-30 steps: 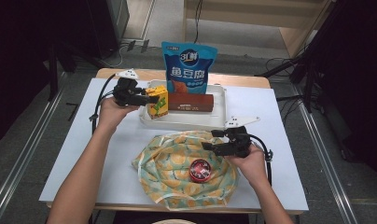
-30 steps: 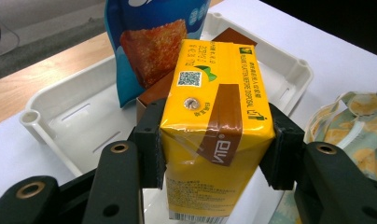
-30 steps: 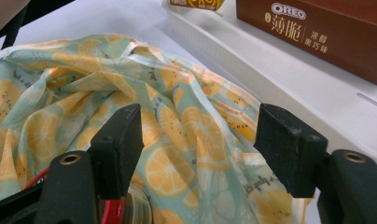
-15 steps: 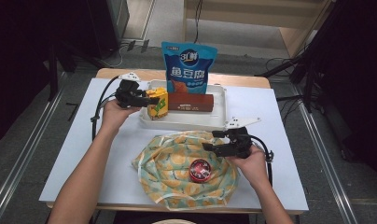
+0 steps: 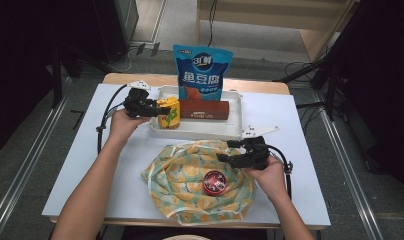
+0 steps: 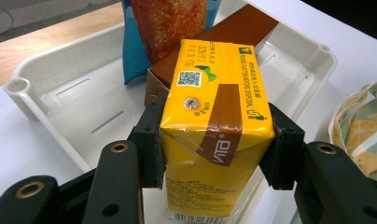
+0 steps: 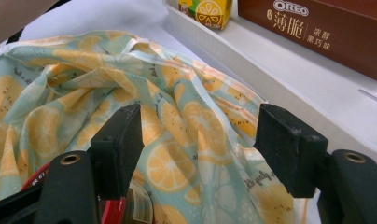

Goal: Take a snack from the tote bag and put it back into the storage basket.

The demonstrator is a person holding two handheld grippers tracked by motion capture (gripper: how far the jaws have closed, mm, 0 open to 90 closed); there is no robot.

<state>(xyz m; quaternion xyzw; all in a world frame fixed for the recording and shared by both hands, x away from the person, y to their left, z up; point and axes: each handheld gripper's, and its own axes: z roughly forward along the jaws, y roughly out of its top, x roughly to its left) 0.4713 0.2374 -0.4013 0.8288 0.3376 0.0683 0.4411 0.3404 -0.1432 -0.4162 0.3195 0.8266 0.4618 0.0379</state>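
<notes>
Jaws of the left gripper press on both narrow sides of the yellow juice carton, so the pack stays upright and square rather than twisting in the grasp. In the high view the left gripper holds this carton at the left end of the white tray, just beside the brown biscuit box, which lies flat along the tray floor; a blue snack bag stands behind them at the tray's far wall. Whether the carton's base rests on the tray or hangs a little above it cannot be told, since the bottom edge is cut off in the left gripper view. A side-on grip looks chosen because it leaves the top and bottom free for lifting the carton over the low rim. The right gripper waits with its jaws apart and nothing between them, poised just above the lemon-print cloth bag, seemingly ready to pinch an edge and hold the mouth open. In the high view this right gripper sits at the bag's far right edge, near the tray's front wall, and a red round tin already lies on the fabric. Judging by this layout, the carton is probably headed for the bag next.
</notes>
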